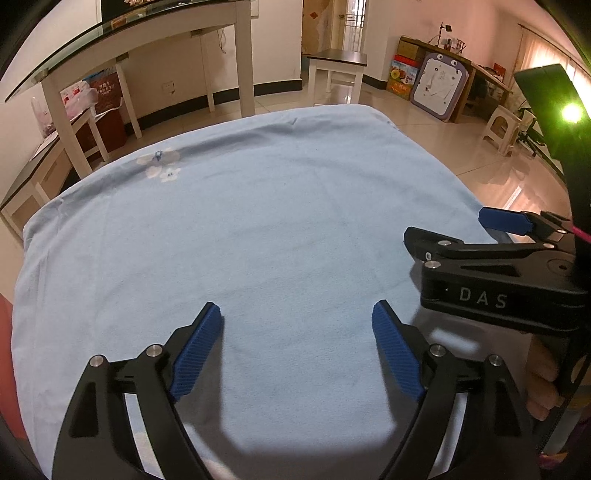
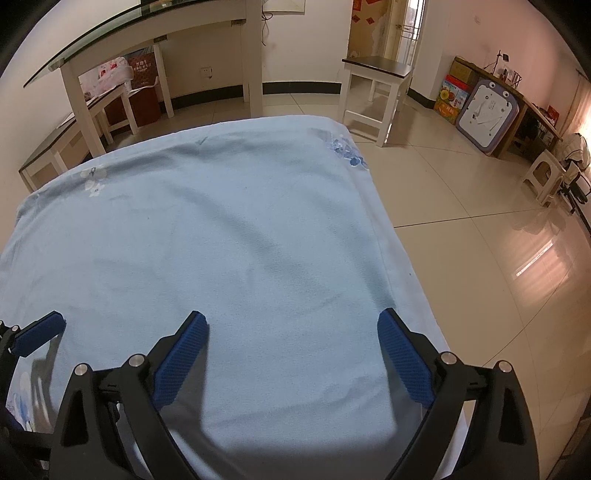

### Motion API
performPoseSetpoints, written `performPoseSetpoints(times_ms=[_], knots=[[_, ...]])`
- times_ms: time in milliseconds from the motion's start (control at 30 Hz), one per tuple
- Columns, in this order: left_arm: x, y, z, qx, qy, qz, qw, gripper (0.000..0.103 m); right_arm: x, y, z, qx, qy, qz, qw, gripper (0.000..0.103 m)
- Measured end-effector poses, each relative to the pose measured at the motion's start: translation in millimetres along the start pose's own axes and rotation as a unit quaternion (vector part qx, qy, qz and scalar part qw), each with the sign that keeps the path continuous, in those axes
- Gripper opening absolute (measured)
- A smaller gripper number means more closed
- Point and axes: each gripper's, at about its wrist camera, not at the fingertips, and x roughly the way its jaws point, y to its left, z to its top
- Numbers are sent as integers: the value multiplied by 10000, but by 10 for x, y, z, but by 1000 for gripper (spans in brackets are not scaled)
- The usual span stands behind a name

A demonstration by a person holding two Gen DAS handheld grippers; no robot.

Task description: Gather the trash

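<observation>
Both grippers hang over a table draped in a light blue cloth (image 1: 258, 229), angled down toward it. The left gripper (image 1: 297, 314) has its jaws spread wide, blue ribbed pads (image 1: 195, 350) facing each other with only bare cloth between them. The right gripper (image 2: 291, 325) is likewise spread wide with only cloth between its pads; in the left wrist view it shows from the side at the right edge, black body marked "DAS", a hand (image 1: 543, 384) gripping its handle below.

No trash can be made out in either view, so its place and look cannot be told. The cloth is softly creased, with pale flower prints (image 1: 159, 164) near its far left corner and darker blue ones (image 2: 347, 149) at the far right corner.

Beyond stand a glass-topped white table (image 2: 155, 33), a dark-topped stool (image 2: 376, 92) and a glossy tiled floor (image 2: 480, 240)
</observation>
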Motion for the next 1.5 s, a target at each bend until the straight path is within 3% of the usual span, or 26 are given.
performPoseSetpoints(times_ms=[1500], knots=[[-4,-1,0,-2,0,-3,10000,86,1,48,15,62,-17,88,9999,95]])
